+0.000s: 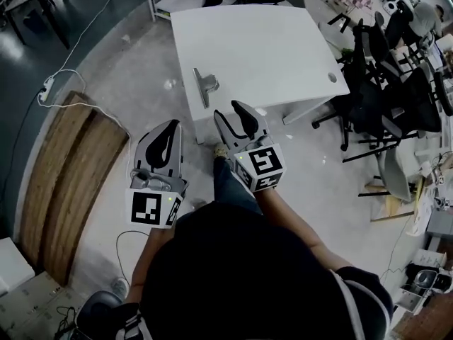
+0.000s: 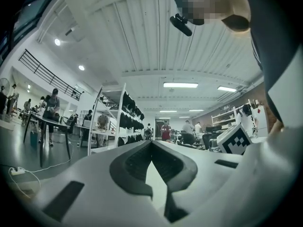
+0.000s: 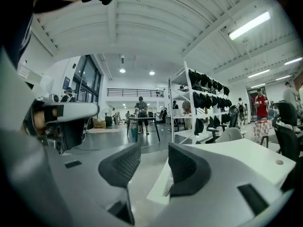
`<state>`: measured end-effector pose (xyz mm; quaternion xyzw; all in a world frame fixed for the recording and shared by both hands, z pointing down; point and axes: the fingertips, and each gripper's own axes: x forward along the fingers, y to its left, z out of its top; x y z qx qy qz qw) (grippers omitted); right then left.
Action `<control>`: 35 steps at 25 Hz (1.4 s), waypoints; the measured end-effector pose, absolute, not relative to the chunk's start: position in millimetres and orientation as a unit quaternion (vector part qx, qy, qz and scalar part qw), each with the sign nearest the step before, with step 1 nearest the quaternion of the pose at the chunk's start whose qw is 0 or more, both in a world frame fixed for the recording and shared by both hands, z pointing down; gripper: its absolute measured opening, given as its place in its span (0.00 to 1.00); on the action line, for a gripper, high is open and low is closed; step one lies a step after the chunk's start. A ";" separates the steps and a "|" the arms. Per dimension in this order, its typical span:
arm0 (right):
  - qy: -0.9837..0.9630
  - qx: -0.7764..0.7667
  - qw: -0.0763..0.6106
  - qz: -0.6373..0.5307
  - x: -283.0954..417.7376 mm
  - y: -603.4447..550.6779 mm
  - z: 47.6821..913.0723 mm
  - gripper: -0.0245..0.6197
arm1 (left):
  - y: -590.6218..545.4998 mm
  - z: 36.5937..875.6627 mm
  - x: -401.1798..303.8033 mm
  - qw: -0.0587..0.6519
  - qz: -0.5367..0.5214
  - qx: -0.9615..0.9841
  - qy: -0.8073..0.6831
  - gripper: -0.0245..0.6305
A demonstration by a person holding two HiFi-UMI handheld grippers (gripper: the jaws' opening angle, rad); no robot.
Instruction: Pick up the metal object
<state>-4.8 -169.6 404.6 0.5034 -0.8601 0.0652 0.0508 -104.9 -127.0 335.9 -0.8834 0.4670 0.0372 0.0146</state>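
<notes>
The metal object [image 1: 205, 85], a grey clip-like piece with a long flat bar, lies near the left front edge of the white table [image 1: 269, 48]. My right gripper [image 1: 228, 110] is open and empty, its tips just short of the table's front edge and slightly right of the object. In the right gripper view the gripper [image 3: 154, 160] points at the table's corner [image 3: 236, 160]. My left gripper [image 1: 171, 126] hangs over the floor, left of the table, with its jaws shut and empty. The left gripper view shows the gripper [image 2: 151, 144] aimed across the room.
Black office chairs [image 1: 382, 83] crowd the table's right side. Wooden boards [image 1: 64, 176] lie on the floor at left, beside a white cable with a power strip [image 1: 47, 89]. A shelving rack [image 3: 189, 103] stands beyond the table, with people farther off.
</notes>
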 end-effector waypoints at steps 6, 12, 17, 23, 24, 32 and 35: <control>-0.873 0.471 0.100 0.080 9.3 -252.0 438.9 0.31 | -206.2 343.1 -73.8 0.010 0.025 -0.884 0.466 0.07; -0.887 0.422 0.151 0.111 0.6 -325.1 487.3 0.31 | -279.8 364.3 -72.7 -0.006 0.002 -0.874 0.486 0.07; -0.898 0.375 0.186 0.134 -4.7 -365.2 527.5 0.31 | -328.6 386.3 -69.0 -0.026 -0.012 -0.862 0.505 0.07; -0.904 0.314 0.232 0.172 -18.7 -383.5 571.2 0.31 | -365.1 403.9 -66.9 -0.046 -0.021 -0.854 0.517 0.07; -0.903 0.309 0.238 0.180 -18.9 -385.2 577.0 0.31 | -368.8 405.8 -66.6 -0.053 -0.021 -0.853 0.519 0.07; -0.877 0.282 0.262 0.288 -25.1 -392.8 621.6 0.31 | -384.6 423.9 -81.0 -0.068 -0.025 -0.849 0.523 0.07; -0.858 0.264 0.248 0.364 -27.6 -393.4 632.6 0.31 | -387.3 429.2 -85.0 -0.078 -0.035 -0.848 0.523 0.07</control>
